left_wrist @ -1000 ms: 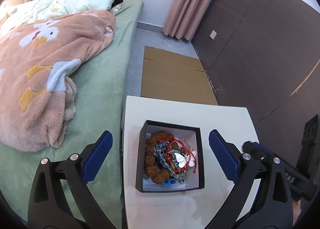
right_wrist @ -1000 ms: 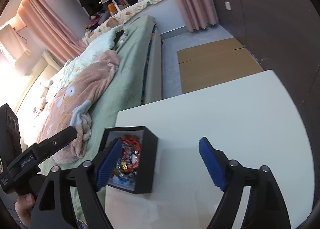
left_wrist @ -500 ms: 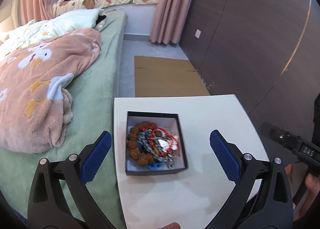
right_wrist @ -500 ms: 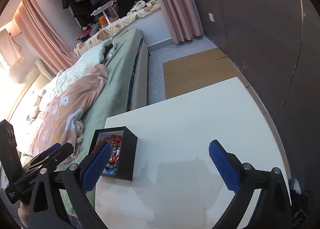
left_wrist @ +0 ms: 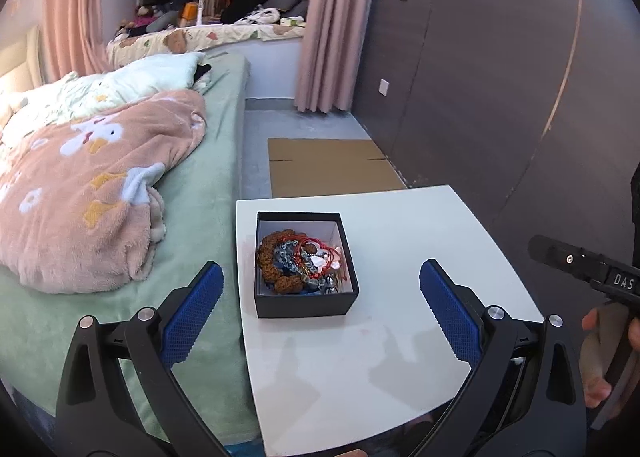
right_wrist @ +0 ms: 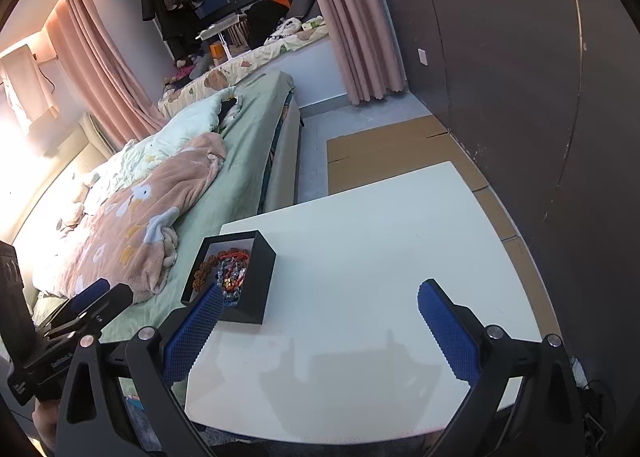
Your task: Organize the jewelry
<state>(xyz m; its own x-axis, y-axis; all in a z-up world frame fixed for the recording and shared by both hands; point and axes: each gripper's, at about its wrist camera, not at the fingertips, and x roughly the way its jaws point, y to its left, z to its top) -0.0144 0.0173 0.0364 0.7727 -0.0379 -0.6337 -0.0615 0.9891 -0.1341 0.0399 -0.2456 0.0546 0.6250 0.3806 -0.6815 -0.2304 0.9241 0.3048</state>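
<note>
jewelry box [left_wrist: 306, 299] ahead of left tongs [left_wrist: 320, 309] | both tongs wide, empty | right tongs [right_wrist: 320, 321]

A green bed [left_wrist: 200, 185] stood along the left edge of the white table [left_wrist: 400, 337]. A pink blanket [left_wrist: 88, 193] with white ducks lay crumpled on it. Flat cardboard [left_wrist: 328, 165] lay on the floor beyond the table's far edge, and pink curtains [left_wrist: 328, 25] hung beside a dark wall [left_wrist: 500, 77].

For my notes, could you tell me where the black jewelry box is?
The black jewelry box sits on the white table, near its bed-side edge, left of centre in both views.
</note>
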